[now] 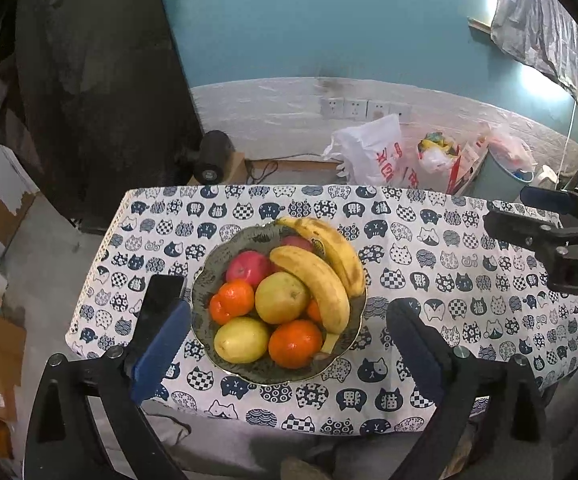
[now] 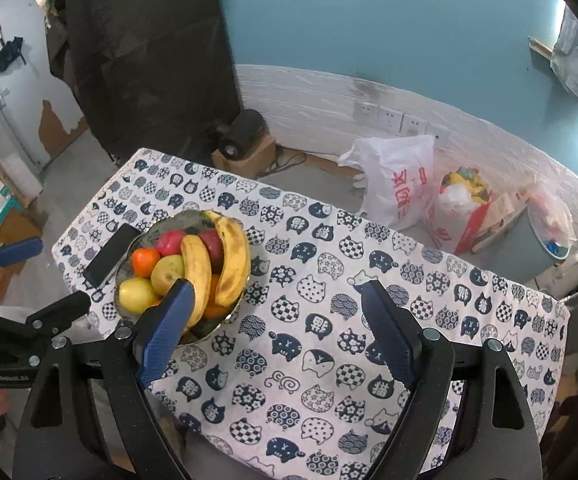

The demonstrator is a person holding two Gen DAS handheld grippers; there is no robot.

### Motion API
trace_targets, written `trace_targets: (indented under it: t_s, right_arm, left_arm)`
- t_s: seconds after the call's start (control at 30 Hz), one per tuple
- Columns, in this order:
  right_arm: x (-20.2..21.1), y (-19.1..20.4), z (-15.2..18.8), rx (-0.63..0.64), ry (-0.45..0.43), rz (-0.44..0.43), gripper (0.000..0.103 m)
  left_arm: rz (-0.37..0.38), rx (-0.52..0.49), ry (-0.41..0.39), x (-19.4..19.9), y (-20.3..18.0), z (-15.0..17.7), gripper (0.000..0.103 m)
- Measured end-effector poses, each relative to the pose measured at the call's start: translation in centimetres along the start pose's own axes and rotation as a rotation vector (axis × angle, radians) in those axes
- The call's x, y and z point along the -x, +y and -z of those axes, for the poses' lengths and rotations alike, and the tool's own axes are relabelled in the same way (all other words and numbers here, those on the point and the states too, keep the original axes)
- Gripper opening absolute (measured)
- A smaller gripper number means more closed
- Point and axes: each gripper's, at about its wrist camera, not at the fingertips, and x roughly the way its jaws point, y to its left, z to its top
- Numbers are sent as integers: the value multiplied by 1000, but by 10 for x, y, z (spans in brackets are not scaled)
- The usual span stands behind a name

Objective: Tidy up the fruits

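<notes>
Fingers point(image 1: 161, 344) wide apart, flanking bowl point(image 1: 209, 280).

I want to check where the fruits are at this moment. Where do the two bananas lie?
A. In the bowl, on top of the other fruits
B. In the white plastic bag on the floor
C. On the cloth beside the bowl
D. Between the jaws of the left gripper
A: the two bananas rest in the bowl across the apples and oranges, and both grippers are open and hold nothing.
</notes>
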Motion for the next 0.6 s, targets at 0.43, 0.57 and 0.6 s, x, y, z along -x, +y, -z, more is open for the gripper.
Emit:
trace_targets:
  t_s: [0.43, 0.57, 0.6]
  right_arm:
    - [-3, -11, 3, -14, 8, -10, 84]
    - [-4, -12, 3, -13, 11, -14, 84]
    - [-4, -12, 4, -13, 12, -15, 84]
  left_arm:
    - [-2, 3, 10, 0, -11, -5, 99]
    - [-4, 4, 15, -1, -11, -6, 99]
    - [-4, 6, 15, -1, -11, -6, 99]
